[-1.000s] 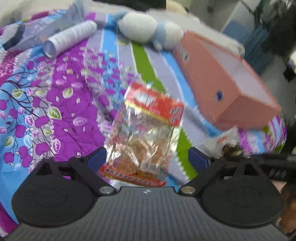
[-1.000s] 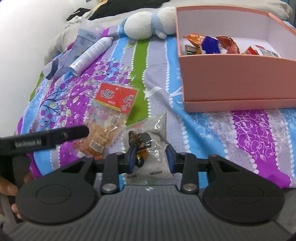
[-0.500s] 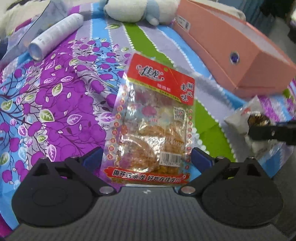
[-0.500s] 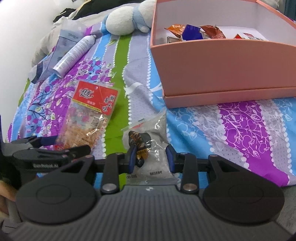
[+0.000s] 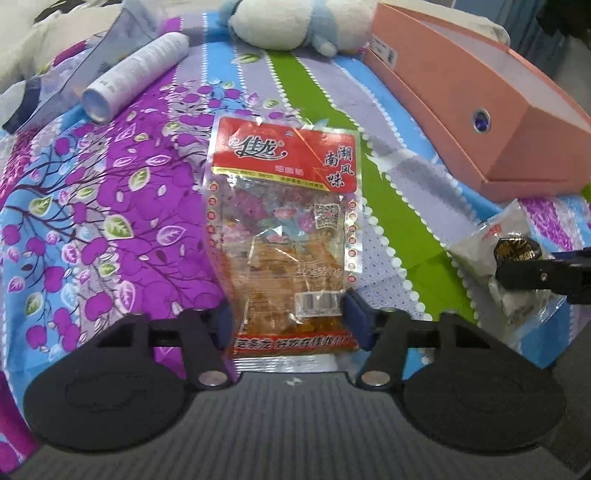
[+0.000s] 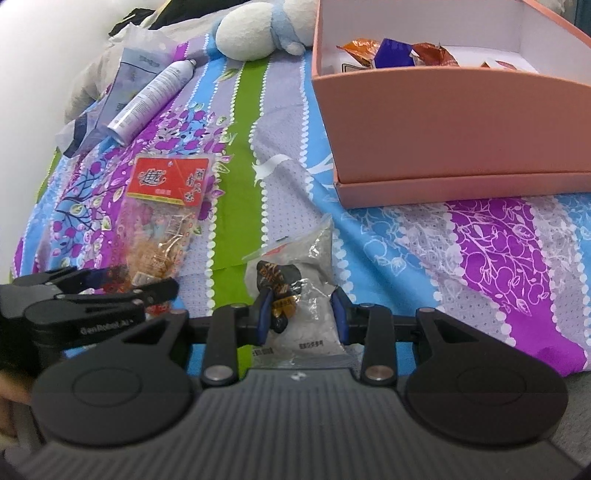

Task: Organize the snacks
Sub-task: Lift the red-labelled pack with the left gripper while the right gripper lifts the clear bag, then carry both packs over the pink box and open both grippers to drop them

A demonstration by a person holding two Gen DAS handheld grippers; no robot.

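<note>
A red-topped clear snack bag [image 5: 286,229] lies flat on the patterned bedsheet. My left gripper [image 5: 288,317] has its fingers against both sides of the bag's lower end, shut on it; the bag also shows in the right wrist view [image 6: 162,218]. A clear packet with a dark wrapped snack [image 6: 295,291] lies on the sheet, and my right gripper [image 6: 301,314] is shut on its near end. The packet shows in the left wrist view [image 5: 506,254] too. The pink box [image 6: 443,110] stands at the right with several wrapped snacks inside.
A white spray can [image 5: 136,74] and a clear pouch [image 5: 74,81] lie at the far left. A white and blue plush toy [image 5: 295,22] sits at the back, beside the pink box [image 5: 461,107]. The bed edge drops off at the right.
My left gripper has lowered onto the red-topped bag and closed its fingers around the bag's lower end. My right gripper has kept its hold and moved slightly left and lower relative to the box.
</note>
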